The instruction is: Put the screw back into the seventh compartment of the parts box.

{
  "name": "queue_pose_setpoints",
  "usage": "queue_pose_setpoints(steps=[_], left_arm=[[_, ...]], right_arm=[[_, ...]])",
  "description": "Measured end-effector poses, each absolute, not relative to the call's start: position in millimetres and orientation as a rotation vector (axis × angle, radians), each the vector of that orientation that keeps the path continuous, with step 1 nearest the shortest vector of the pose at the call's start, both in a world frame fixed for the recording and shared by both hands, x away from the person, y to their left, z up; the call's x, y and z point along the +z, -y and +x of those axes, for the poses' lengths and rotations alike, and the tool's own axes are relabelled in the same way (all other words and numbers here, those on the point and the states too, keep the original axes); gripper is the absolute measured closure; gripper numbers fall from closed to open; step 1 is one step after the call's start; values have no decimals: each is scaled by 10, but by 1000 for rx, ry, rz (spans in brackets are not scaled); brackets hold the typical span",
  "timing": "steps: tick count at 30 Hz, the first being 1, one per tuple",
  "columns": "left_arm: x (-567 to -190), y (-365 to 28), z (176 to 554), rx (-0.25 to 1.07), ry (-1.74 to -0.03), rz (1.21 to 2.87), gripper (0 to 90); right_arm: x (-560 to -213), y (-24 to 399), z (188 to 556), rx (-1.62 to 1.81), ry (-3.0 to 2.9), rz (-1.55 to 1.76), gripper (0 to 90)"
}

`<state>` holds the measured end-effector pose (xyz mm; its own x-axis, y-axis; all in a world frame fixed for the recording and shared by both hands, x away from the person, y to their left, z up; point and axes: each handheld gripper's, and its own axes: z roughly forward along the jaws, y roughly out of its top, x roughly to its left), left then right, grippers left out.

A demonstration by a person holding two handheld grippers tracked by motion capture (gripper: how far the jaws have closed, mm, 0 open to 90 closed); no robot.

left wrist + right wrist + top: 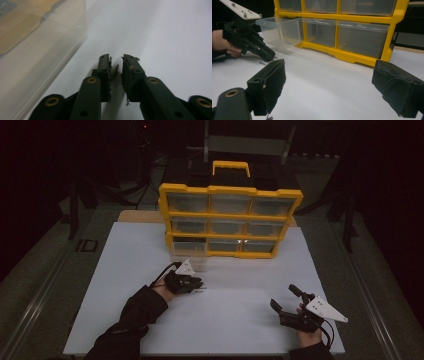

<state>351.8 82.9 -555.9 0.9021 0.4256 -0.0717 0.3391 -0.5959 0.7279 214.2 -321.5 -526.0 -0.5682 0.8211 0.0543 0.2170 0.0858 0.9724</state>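
screw (115,71), small and brass-coloured, is what the work centres on; it lies on the white table (235,315) in front of the yellow drawer cabinet (230,220).

high view: the left gripper (196,283) sits low on the table, just in front of a clear drawer (192,262) pulled out of the cabinet's bottom left slot. its tips point right and rest at the table surface, with a tiny dark speck just beside them. the right gripper (285,296) rests near the table's front right corner, well apart from the left one, its jaws spread wide with nothing between them.

left gripper view: the two black jaws stand close together with a narrow gap. the screw stands tilted in that gap, against the inner face of the left-hand jaw; i cannot tell whether the other pad presses on it. the clear drawer's wall runs along the left.

right gripper view: the right gripper's own padded jaws stand far apart, bare table between them. farther off, the left gripper (270,57) is tipped down to the table, with a small screw-like bit just beside its tips, near the pulled-out drawer (279,28).

no brand, label or writing can be read anywhere.
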Motion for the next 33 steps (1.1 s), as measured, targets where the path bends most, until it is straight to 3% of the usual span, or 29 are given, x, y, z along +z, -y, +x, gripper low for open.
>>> queue_pose_setpoints(steps=[8, 16, 33], left_arm=[[-5563, -818, 3502, 139, -529, 2263, 856], [-5542, -814, 3487, 148, -527, 2275, 866], [-5013, -942, 3329, 165, -501, 2228, 866]], right_arm=[[-5264, 3209, 2145, 1503, -1852, 1022, 117], [-5264, 3212, 2144, 1504, -1848, 1024, 117], [-5258, 3218, 2141, 1507, -1843, 1028, 117]])
